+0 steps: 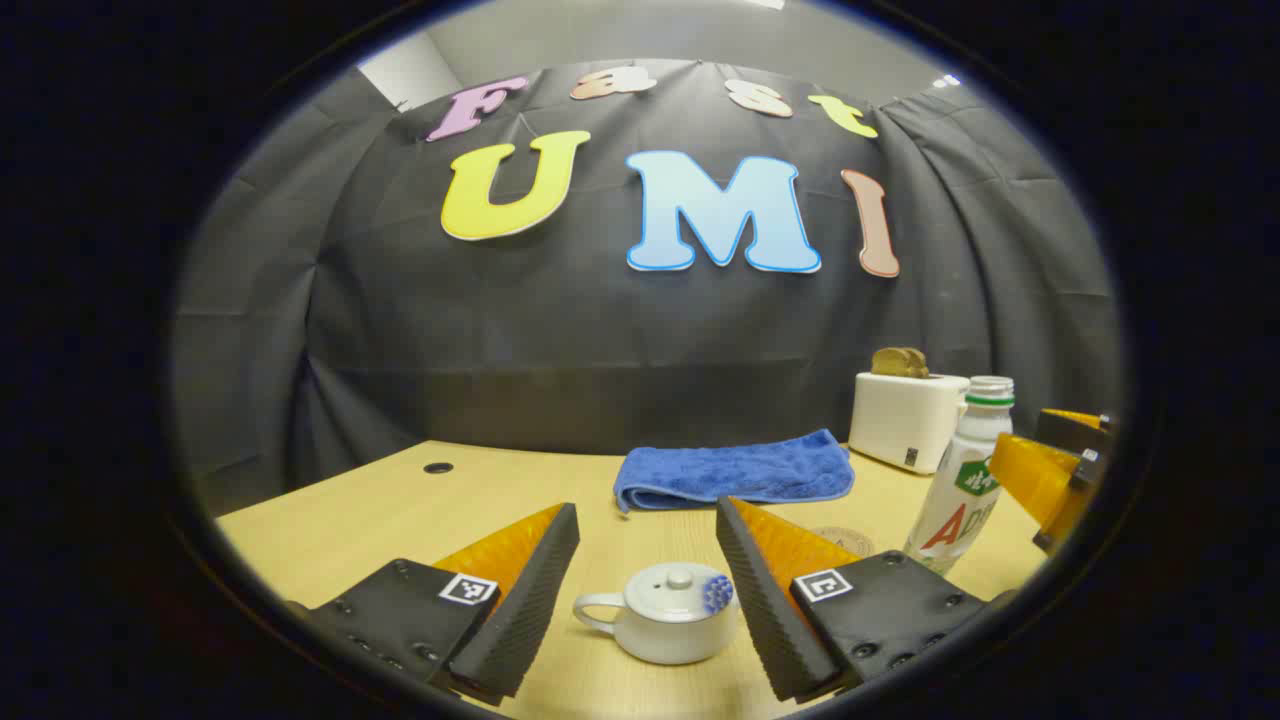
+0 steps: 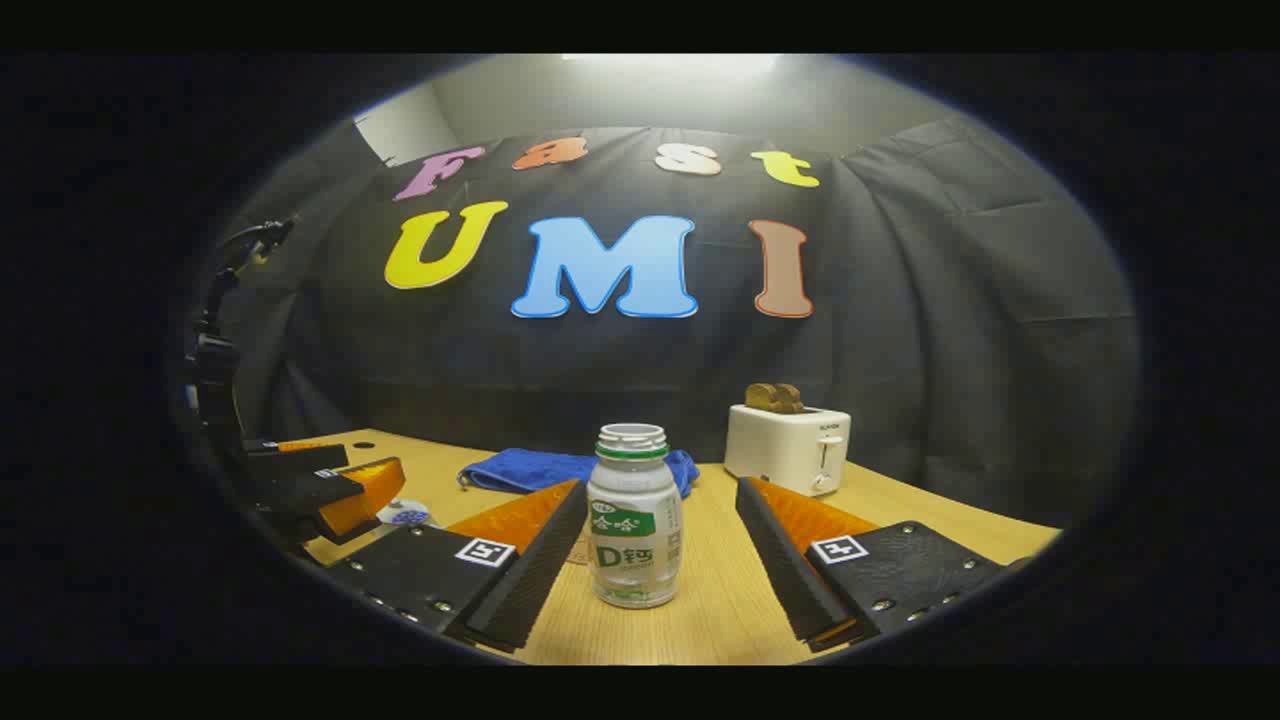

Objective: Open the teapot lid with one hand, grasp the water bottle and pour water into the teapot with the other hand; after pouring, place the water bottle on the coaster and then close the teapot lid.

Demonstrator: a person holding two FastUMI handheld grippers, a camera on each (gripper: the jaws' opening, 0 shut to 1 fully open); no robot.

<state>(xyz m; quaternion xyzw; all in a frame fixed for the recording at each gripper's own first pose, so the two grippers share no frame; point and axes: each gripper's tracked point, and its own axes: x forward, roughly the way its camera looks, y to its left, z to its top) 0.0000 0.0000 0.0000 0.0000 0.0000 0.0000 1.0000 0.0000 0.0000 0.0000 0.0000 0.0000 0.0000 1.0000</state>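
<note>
Teapot: in the left gripper view, a small pale ceramic teapot stands on the wooden surface, between the two fingers of the left claw, touching neither.
Left claw: spread wide, holding nothing; it sits low and close to the pot.
Lid: lid still seated on the pot, with a little round knob at its top.
Lid handling: judged light, glazed and slick, and breakable if dropped; the knob looks like the place to pinch, from above, with a gentle squeeze.
Bottle, far: a plastic water bottle stands upright to the right, with the other claw's fingers just beside it.
Coaster: a round coaster lies flat on the surface beside the bottle's base, partly hidden by the near finger.
Background: a folded blue towel and a white toaster with bread in it, well behind.

Bottle, near: in the right gripper view, the water bottle stands upright between the fingers of the right claw; its cap is off and the mouth is open.
Right claw: spread, with a gap on each side of the bottle; not yet gripping.
Bottle handling: thin plastic, likely light and a bit squashy; best taken round the labelled middle, firm but not crushing, and kept upright since nothing seals it.
Other claw: the left claw shows at the left edge, low over the surface.
</note>
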